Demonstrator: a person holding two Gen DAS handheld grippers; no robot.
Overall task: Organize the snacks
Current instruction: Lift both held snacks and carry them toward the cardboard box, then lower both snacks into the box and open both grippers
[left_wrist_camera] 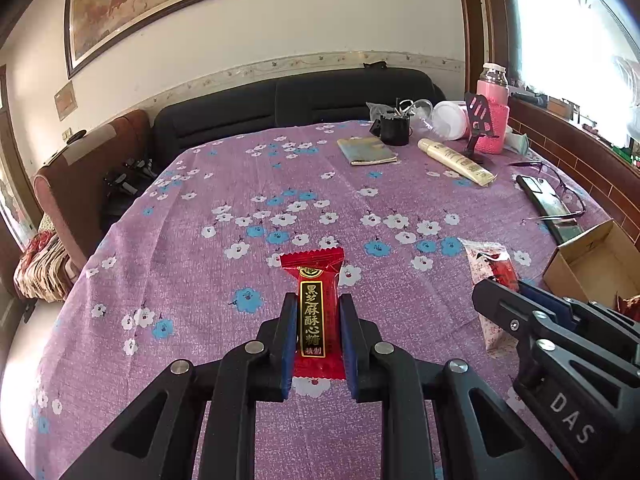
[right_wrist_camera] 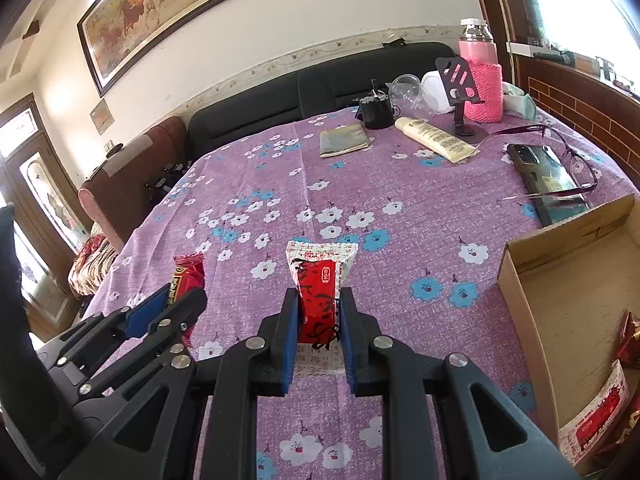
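My left gripper (left_wrist_camera: 313,308) is shut on a red candy packet (left_wrist_camera: 314,316) with gold characters on a black strip, held above the purple flowered tablecloth (left_wrist_camera: 240,288). My right gripper (right_wrist_camera: 319,304) is shut on a white and red snack packet (right_wrist_camera: 320,296). Each gripper shows in the other's view: the right gripper (left_wrist_camera: 520,300) at the right with its white packet (left_wrist_camera: 488,264), the left gripper (right_wrist_camera: 168,308) at the left with its red packet (right_wrist_camera: 188,276). An open cardboard box (right_wrist_camera: 520,292) lies at the right and holds some snack packets (right_wrist_camera: 596,416).
At the table's far right stand a pink-sleeved bottle (right_wrist_camera: 482,76), a phone stand (right_wrist_camera: 460,80), a cream tube (right_wrist_camera: 436,138), a black cup (right_wrist_camera: 376,110), a folded booklet (right_wrist_camera: 344,140), a phone (right_wrist_camera: 548,180) and glasses (right_wrist_camera: 568,160). A dark sofa (left_wrist_camera: 280,108) runs behind the table.
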